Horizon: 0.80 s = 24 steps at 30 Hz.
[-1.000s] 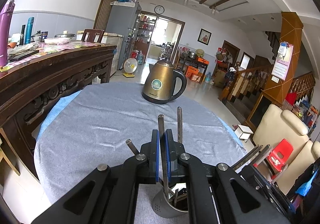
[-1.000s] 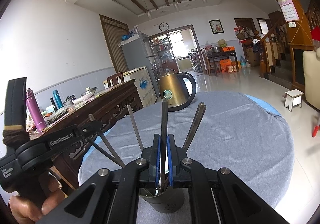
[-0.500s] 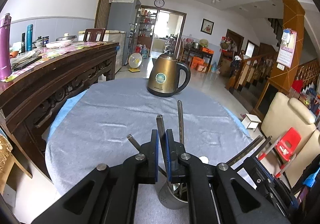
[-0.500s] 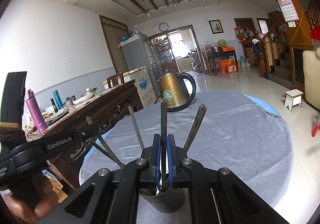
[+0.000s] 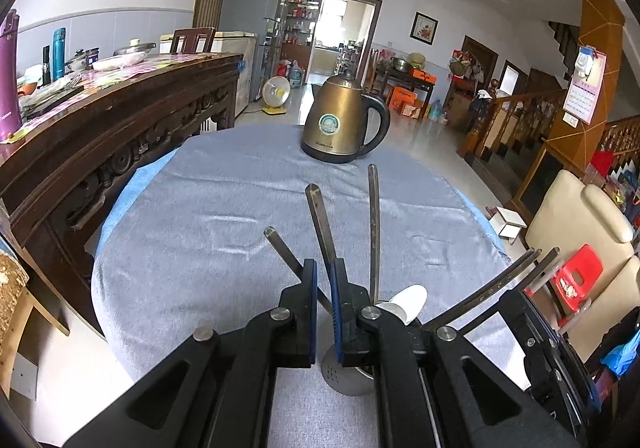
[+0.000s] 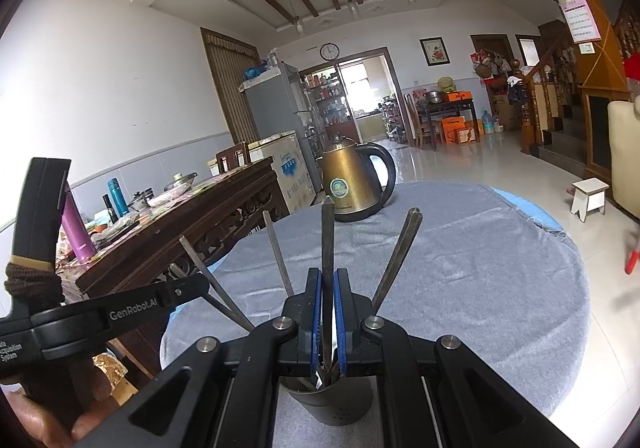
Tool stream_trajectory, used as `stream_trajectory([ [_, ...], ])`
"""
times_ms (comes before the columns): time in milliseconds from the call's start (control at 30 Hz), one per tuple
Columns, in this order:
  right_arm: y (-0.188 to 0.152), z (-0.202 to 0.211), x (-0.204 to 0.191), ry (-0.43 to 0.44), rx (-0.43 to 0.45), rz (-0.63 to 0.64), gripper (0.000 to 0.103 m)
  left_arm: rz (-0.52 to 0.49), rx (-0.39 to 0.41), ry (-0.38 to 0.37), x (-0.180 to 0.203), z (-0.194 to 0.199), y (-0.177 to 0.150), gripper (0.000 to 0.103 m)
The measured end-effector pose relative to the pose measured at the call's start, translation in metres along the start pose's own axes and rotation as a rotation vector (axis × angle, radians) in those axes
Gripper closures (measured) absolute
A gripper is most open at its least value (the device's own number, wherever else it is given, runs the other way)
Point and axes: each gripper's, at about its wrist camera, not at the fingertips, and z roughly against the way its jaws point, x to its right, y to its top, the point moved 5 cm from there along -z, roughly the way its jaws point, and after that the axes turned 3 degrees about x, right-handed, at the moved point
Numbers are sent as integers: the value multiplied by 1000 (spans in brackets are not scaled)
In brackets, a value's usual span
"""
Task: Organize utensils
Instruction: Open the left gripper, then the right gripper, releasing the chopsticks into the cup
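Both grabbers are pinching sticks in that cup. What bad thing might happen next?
1. The utensil holder is small and crowded with splayed chopsticks. If the right gripper pulls its chopstick sideways, the cup may tip.
2. The left gripper pinches a tilted chopstick; lifting it could drag its neighbours out.
3. The two grippers are close together and might bump.

Dull metal utensils (image 6: 327,248), matt grey cloth (image 6: 460,268), glossy brass-toned kettle (image 6: 352,178).
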Motion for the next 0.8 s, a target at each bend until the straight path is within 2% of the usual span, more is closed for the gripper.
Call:
stream_trajectory([
  [333, -2, -2, 0, 0, -8, -6, 96, -10, -36, 28, -4, 0, -8, 96],
  [400, -2, -3, 1, -4, -9, -12, 95, -15, -40, 40, -4, 2, -9, 92],
  [433, -2, -3, 2, -5, -13, -15, 95, -16, -43, 45, -5, 2, -10, 85],
  [467, -2, -3, 3, -8, -15, -17, 92, -15, -45, 49, -5, 3, -11, 80],
  [533, -2, -3, 4, -4, -15, -29, 79, -16, -40, 65, -6, 6, -12, 64],
  [600, 0, 0, 5, 3, 0, -39, 52, -33, -24, 87, -7, 10, -13, 61],
  [633, 2, 3, 6, 3, 16, -39, 48, -42, -17, 93, -7, 11, -12, 60],
  [667, 4, 7, 6, 1, 38, -36, 47, -50, -13, 97, -6, 12, -12, 57],
  [733, 7, 11, 5, 2, 65, -26, 47, -58, -10, 104, -6, 16, -12, 44],
  [800, 9, 16, 5, -7, 90, -22, 47, -67, -6, 117, -6, 19, -12, 44],
])
